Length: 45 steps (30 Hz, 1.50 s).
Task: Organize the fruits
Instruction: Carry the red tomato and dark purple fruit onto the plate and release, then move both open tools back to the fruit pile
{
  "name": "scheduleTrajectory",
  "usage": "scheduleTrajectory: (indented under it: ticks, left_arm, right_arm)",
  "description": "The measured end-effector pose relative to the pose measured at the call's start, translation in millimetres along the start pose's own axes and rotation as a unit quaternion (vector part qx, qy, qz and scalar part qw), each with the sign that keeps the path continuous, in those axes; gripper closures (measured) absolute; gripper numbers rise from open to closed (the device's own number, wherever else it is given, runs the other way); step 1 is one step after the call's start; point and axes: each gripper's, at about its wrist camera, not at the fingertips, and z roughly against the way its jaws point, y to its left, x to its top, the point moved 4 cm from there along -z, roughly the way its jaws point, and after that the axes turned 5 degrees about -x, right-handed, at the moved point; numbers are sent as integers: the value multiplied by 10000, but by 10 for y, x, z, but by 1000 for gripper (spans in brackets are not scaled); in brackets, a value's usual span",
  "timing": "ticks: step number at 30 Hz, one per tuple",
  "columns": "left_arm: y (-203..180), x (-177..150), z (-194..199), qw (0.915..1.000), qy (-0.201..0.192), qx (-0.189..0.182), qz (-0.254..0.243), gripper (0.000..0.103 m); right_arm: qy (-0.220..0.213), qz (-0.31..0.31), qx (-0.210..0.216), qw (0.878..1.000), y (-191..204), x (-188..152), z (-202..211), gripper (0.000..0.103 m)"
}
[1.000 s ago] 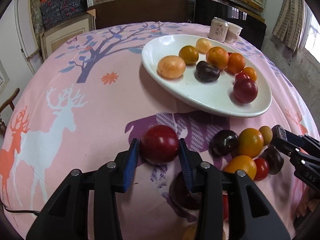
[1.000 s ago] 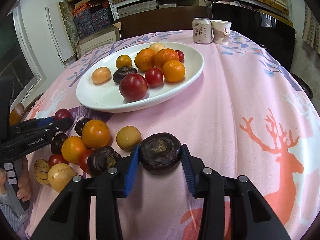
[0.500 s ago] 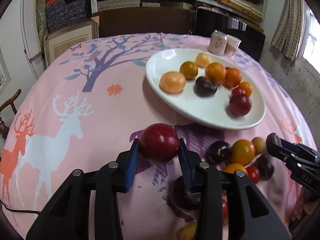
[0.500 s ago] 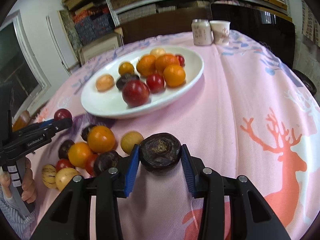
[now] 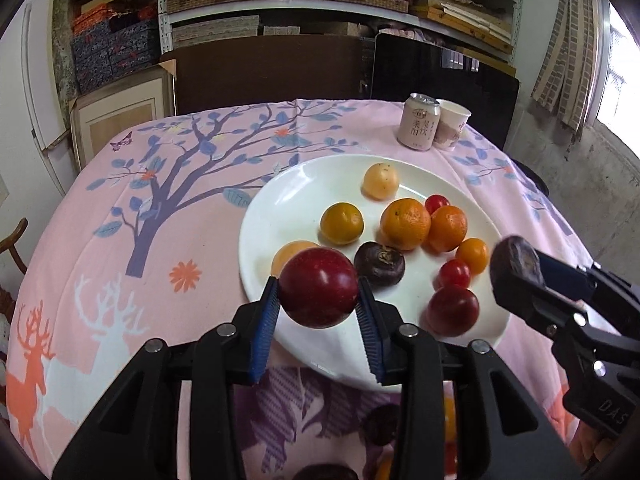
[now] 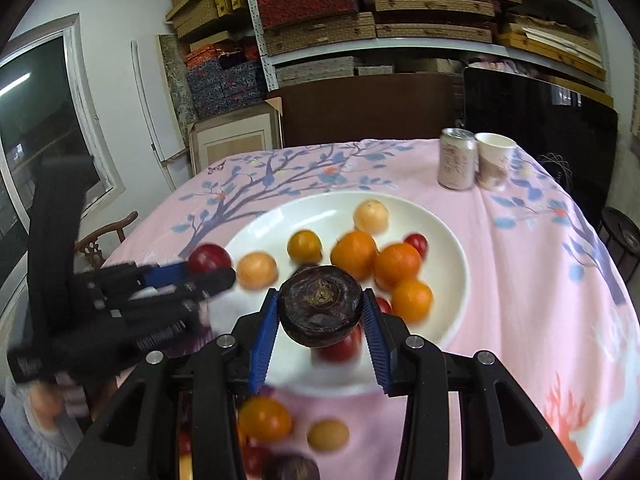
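My left gripper [image 5: 318, 300] is shut on a dark red plum [image 5: 319, 287] and holds it in the air over the near left rim of the white plate [image 5: 276, 216]. My right gripper [image 6: 320, 312] is shut on a dark purple mangosteen [image 6: 321, 306], held above the plate's near edge [image 6: 452, 320]. The plate holds several oranges, small red fruits, a pale fruit and a dark fruit [image 5: 379, 263]. Each gripper shows in the other's view: the right one [image 5: 520, 268] at the right, the left one [image 6: 208, 268] at the left.
Loose fruits lie on the pink tablecloth in front of the plate, among them an orange one [image 6: 264, 420] and a tan one [image 6: 328, 434]. A drink can [image 5: 418, 126] and a paper cup [image 5: 452, 122] stand at the far right. Shelves and boxes stand behind the table.
Both grippers have risen and moved forward with their fruits, from table level beside the loose pile to above the plate's near rim.
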Motion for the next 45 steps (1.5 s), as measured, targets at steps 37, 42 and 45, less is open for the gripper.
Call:
scheduleTrajectory:
  ticks: [37,42,45]
  left_arm:
    - [-41,-22,-218,9998,91,68,-154,44]
    - [62,8,-91,9998,-87,168,13,28]
    - [162,1,-7,9997,-117,159,153,26]
  right_arm:
    - [-3,-106,-156,9998,-85,-17,-280,42]
    - [-55,-135,-218,9997,-127,-31,-240,37]
    - [-83,-198,-244,9995,-173,-53,-205,36]
